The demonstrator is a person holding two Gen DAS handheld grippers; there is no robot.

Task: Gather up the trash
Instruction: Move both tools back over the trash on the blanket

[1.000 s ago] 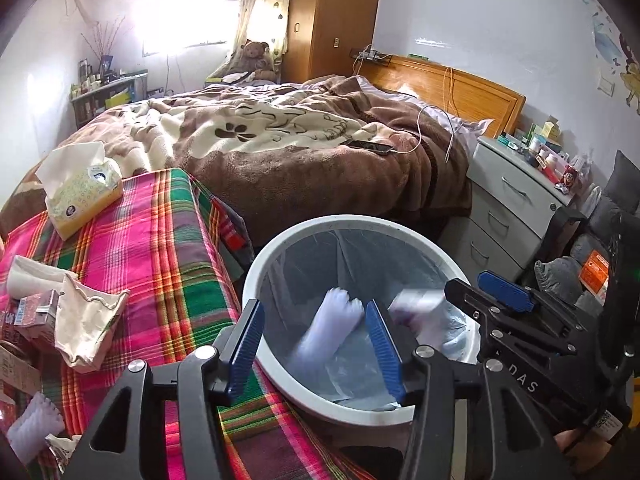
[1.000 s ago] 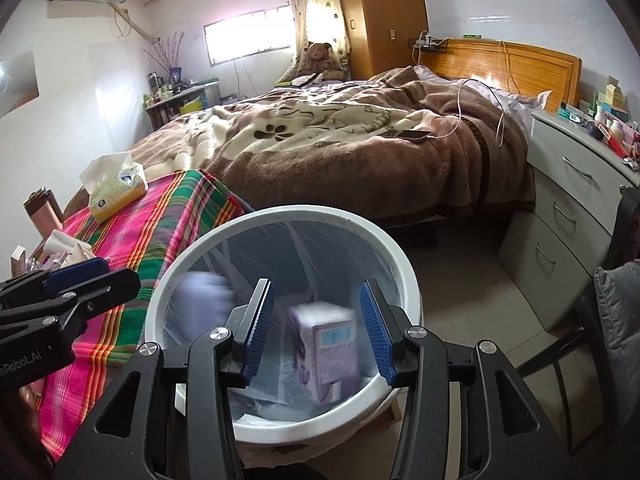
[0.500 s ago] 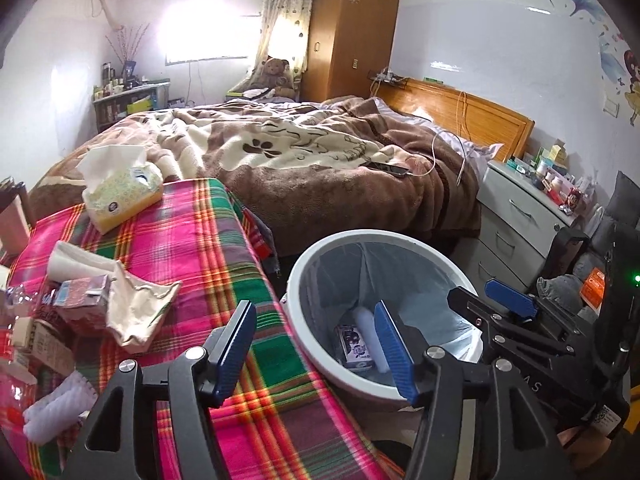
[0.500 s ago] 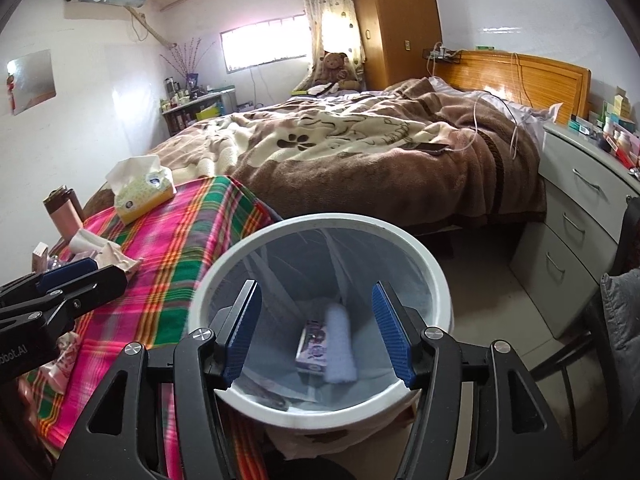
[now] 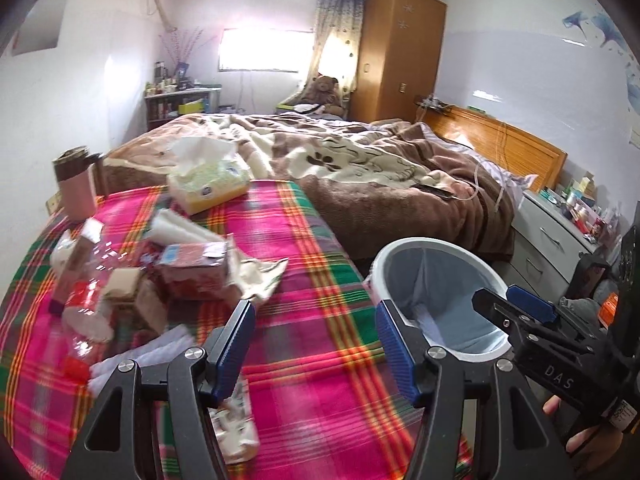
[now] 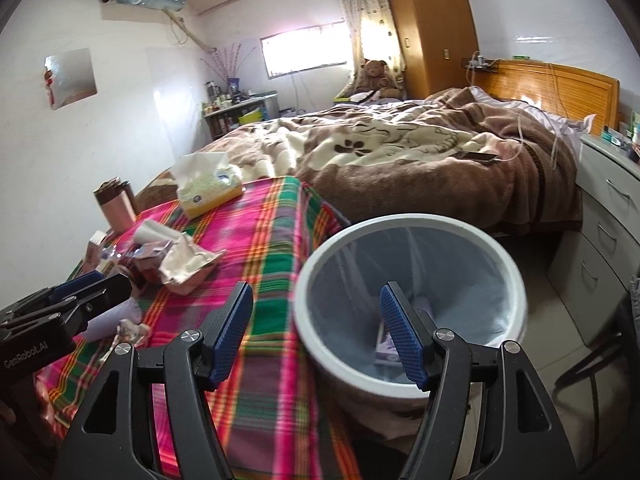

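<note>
A white trash bin (image 6: pixel 412 312) with a clear liner stands on the floor beside the plaid-covered table (image 5: pixel 312 320); a small purple carton (image 6: pixel 386 346) lies inside. It also shows in the left wrist view (image 5: pixel 440 304). My left gripper (image 5: pixel 316 344) is open and empty above the table's near edge. My right gripper (image 6: pixel 316 338) is open and empty over the bin's left rim. Trash lies on the table's left part: a red carton (image 5: pixel 192 268), a crumpled paper bag (image 5: pixel 256 276), a crushed plastic bottle (image 5: pixel 84 288) and white wrappers (image 5: pixel 148 356).
A tissue box (image 5: pixel 208 184) and a pink tumbler (image 5: pixel 76 188) stand at the table's far side. A bed (image 5: pixel 380 176) with a brown blanket lies behind. A grey drawer unit (image 5: pixel 560 240) stands at the right, past the bin.
Both grippers have let go of their items, which dropped into the bin. Both have since swung left toward the table, the left one further.
</note>
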